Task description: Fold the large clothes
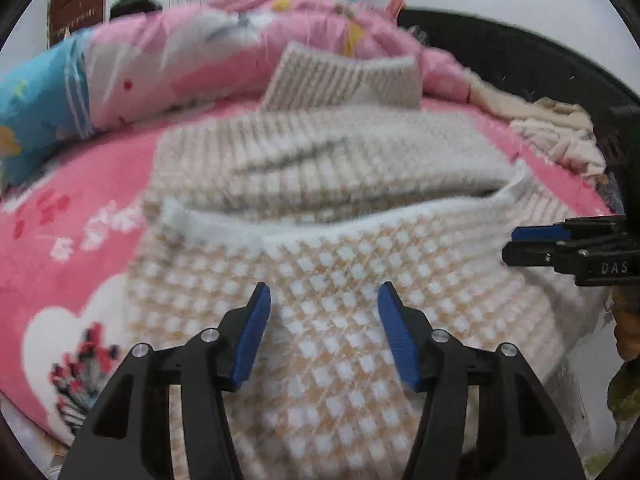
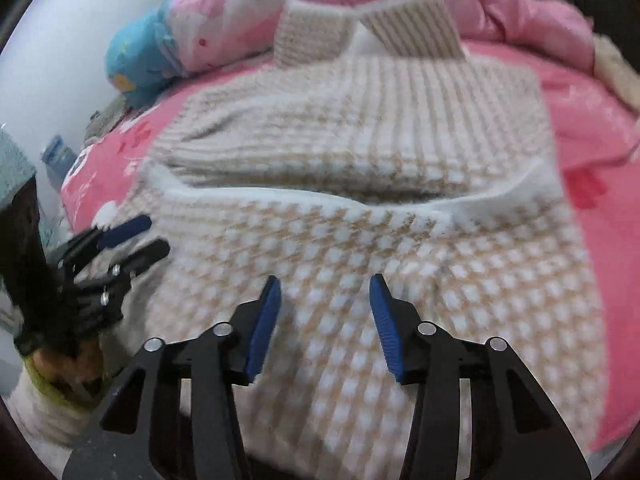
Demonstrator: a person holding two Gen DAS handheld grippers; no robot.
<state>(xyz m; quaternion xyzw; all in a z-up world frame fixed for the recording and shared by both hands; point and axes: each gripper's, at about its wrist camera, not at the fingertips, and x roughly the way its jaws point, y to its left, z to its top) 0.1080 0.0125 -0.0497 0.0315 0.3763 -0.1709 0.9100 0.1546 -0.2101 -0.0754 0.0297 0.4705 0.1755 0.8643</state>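
A cream and beige checked knit sweater (image 1: 320, 208) lies on a pink bedspread (image 1: 80, 216). Its lower part is folded up over the body, with the white hem (image 1: 360, 224) running across the middle. Its two ribbed cuffs (image 1: 340, 80) rest at the far end. My left gripper (image 1: 324, 300) is open and empty just above the near fold. My right gripper (image 2: 325, 292) is open and empty over the same fold of the sweater (image 2: 360, 200). Each gripper shows side-on in the other's view: the right gripper (image 1: 516, 244) and the left gripper (image 2: 156, 236).
A pink and blue quilt (image 1: 200, 52) is bunched along the far side of the bed. Cream cloths (image 1: 552, 132) are heaped at the far right by a dark headboard (image 1: 520, 56). A plastic bottle (image 2: 58, 160) stands by the wall beside the bed.
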